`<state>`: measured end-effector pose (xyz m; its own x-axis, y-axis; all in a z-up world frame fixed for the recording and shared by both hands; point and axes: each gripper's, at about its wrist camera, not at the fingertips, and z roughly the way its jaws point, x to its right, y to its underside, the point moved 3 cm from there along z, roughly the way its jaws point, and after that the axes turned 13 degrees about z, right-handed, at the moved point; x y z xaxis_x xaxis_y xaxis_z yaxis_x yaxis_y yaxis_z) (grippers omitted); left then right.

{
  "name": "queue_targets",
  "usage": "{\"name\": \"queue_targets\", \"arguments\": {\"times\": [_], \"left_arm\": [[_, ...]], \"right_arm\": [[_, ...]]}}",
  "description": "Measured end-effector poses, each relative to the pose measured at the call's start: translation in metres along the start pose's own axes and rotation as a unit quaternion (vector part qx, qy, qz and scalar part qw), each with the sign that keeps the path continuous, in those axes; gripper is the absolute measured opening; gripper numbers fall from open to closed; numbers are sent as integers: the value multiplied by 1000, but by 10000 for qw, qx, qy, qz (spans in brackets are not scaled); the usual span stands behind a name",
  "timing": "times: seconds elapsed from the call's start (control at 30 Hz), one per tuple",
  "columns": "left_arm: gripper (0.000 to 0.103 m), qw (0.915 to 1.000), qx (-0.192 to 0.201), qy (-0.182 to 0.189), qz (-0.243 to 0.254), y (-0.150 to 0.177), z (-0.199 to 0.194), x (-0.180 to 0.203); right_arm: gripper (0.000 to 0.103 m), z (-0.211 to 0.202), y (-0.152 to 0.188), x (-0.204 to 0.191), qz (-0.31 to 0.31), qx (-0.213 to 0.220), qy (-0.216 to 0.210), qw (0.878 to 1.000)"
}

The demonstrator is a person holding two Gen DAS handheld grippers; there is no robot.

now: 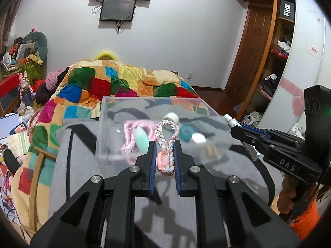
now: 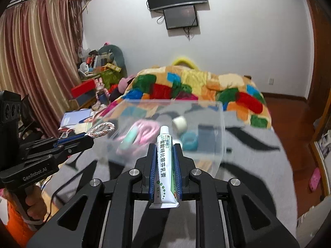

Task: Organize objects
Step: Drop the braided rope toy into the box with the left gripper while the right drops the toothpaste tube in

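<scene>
A clear plastic box (image 1: 107,124) (image 2: 219,124) sits on the grey bed cover. Inside lie a pink cable (image 1: 129,132), a mint tube (image 1: 141,139), a teal ring (image 1: 185,133) (image 2: 189,141), and a white tape roll (image 1: 171,117) (image 2: 179,124). My left gripper (image 1: 164,144) is shut on a braided pastel rope loop (image 1: 165,142), held just before the box's near wall; it also shows in the right wrist view (image 2: 103,129). My right gripper (image 2: 164,147) is shut on a white ointment tube (image 2: 165,165), held at the box's near side; the tube also shows in the left wrist view (image 1: 232,121).
A colourful patchwork blanket (image 1: 124,82) (image 2: 206,86) is heaped behind the box. Cluttered shelves and boxes (image 1: 18,62) stand on the left, with curtains (image 2: 31,62). A wooden wardrobe (image 1: 269,62) stands to the right. Screens (image 1: 118,8) hang on the far wall.
</scene>
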<state>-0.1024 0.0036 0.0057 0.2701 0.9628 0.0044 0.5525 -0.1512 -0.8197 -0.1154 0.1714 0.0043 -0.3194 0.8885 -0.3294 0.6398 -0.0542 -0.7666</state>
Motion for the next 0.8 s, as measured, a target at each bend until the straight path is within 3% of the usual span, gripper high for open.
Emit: {"name": "queue_targets", "arguments": {"times": [0.23, 0.43, 0.57, 0.63, 0.8], "left_arm": [[15, 9990, -440, 11, -12, -10, 49, -3], [15, 9966, -806, 34, 158, -10, 87, 4], [16, 9965, -805, -27, 213, -9, 86, 10], [27, 9967, -789, -30, 212, -9, 83, 11], [33, 9977, -637, -60, 238, -12, 69, 11]], "right_arm": [[15, 48, -15, 19, 91, -258, 373, 9989], [15, 60, -16, 27, 80, -390, 376, 9985], [17, 59, -14, 26, 21, -481, 293, 9984], [20, 56, -14, 26, 19, -484, 267, 9985], [28, 44, -16, 21, 37, -402, 95, 9991]]}}
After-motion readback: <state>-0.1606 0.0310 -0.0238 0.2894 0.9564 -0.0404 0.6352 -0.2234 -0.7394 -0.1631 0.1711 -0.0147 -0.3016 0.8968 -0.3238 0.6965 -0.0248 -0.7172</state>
